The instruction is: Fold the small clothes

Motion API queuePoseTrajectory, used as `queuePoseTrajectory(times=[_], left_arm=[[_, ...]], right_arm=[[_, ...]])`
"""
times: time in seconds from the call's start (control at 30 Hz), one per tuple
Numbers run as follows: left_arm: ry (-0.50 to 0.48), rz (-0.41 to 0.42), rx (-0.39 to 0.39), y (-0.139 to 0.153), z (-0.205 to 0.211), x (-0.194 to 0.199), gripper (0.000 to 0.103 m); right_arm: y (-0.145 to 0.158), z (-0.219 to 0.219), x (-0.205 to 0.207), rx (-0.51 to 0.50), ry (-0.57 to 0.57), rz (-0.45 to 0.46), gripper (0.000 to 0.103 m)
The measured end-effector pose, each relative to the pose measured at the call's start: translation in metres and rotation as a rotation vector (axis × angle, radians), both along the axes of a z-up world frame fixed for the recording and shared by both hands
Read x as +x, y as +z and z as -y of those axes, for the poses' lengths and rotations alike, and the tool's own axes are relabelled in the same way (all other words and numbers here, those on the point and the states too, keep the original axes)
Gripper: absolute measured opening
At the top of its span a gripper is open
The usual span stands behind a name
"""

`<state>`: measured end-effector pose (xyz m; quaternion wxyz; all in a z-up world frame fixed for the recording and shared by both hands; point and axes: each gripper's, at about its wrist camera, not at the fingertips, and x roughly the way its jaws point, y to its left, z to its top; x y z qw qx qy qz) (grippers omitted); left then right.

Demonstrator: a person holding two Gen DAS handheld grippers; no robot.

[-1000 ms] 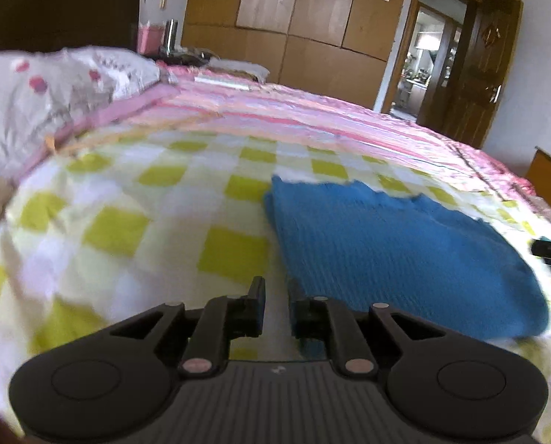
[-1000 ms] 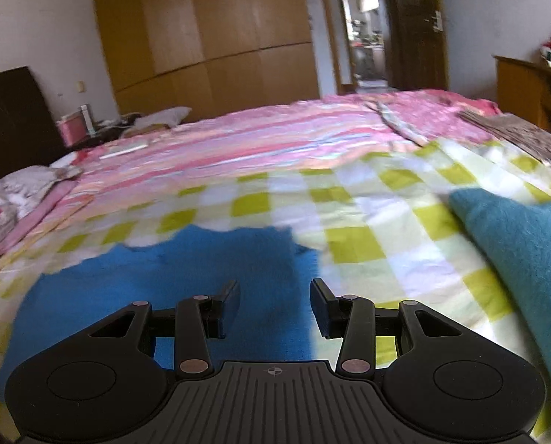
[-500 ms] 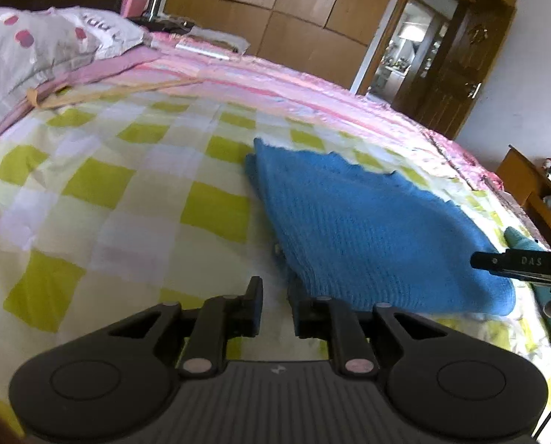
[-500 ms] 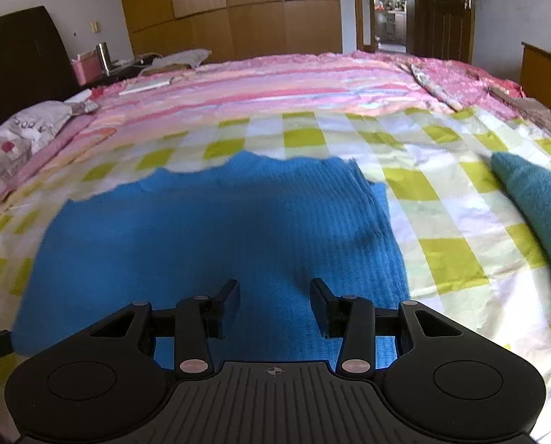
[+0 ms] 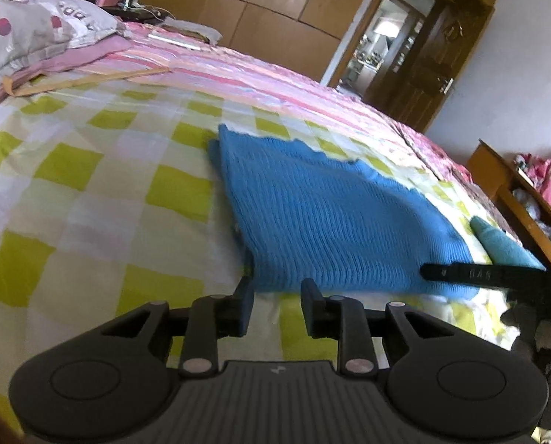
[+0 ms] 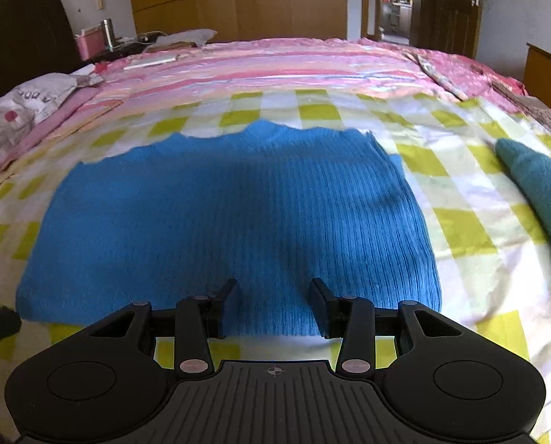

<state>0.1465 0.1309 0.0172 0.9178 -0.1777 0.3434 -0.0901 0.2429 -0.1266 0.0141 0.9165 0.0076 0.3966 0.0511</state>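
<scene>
A blue knitted garment (image 6: 231, 222) lies flat on a bed, on a yellow-and-white checked sheet (image 6: 460, 199), filling the centre of the right wrist view. Its ribbed near edge runs just ahead of the right tool (image 6: 273, 305), low in the frame. This tool's jaws stand apart, with the garment's hem in the gap between them, and the pads do not press on it.

In the left wrist view, the left tool (image 5: 277, 305) sits at the bottom centre, just short of the garment's (image 5: 323, 229) near left corner. Its jaws have just been opening and now stand a little apart, with only checked sheet (image 5: 90, 199) between them. The right tool's dark finger (image 5: 467, 272) reaches in from the right edge over the garment's lower right part; faint letters on it are too blurred to read.

A teal cloth (image 6: 541, 192) lies well apart at the right edge of the right view. Bare checked sheet surrounds the garment on every side, widest at the left of the left view. A pink striped cover (image 6: 275, 70) fills the upper middle. A grey pillow (image 5: 27, 33) with red dots and partly readable lettering sits upper left.
</scene>
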Motion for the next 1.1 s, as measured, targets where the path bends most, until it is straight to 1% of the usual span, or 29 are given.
queuePoseTrajectory(times=[0.1,0.2,0.33,0.4,0.53,0.63,0.83,0.9,1.0,1.1], left_arm=[[-0.020,-0.006,0.007,-0.003,0.005,0.000,0.033],[-0.017,-0.016,0.001,-0.006,0.005,0.001,0.033],[0.005,-0.045,-0.045,-0.012,-0.002,0.006,0.033],[0.020,-0.060,-0.062,-0.016,-0.006,0.009,0.033],[0.028,-0.059,-0.092,-0.019,-0.010,0.015,0.034],[0.029,-0.058,-0.099,-0.019,-0.011,0.017,0.034],[0.026,-0.059,-0.107,-0.019,-0.013,0.017,0.034],[0.025,-0.058,-0.109,-0.019,-0.014,0.016,0.034],[0.023,-0.053,-0.114,-0.019,-0.015,0.015,0.034],[0.021,-0.050,-0.125,-0.019,-0.017,0.015,0.034]], right_arm=[[0.007,0.001,-0.005,0.014,0.006,0.020,0.040],[0.010,-0.001,-0.008,0.005,0.029,0.031,0.040],[-0.001,-0.005,0.000,-0.020,0.047,-0.016,0.041],[-0.003,-0.007,0.002,-0.023,0.046,-0.024,0.041],[0.012,-0.015,0.004,0.007,0.076,0.001,0.041],[0.025,-0.035,0.010,0.018,0.131,0.021,0.041],[0.037,-0.091,0.032,0.063,0.249,0.010,0.042],[0.038,-0.113,0.040,0.066,0.294,-0.003,0.042],[0.036,-0.146,0.050,0.044,0.347,-0.015,0.042],[0.032,-0.165,0.060,0.044,0.353,-0.041,0.042]])
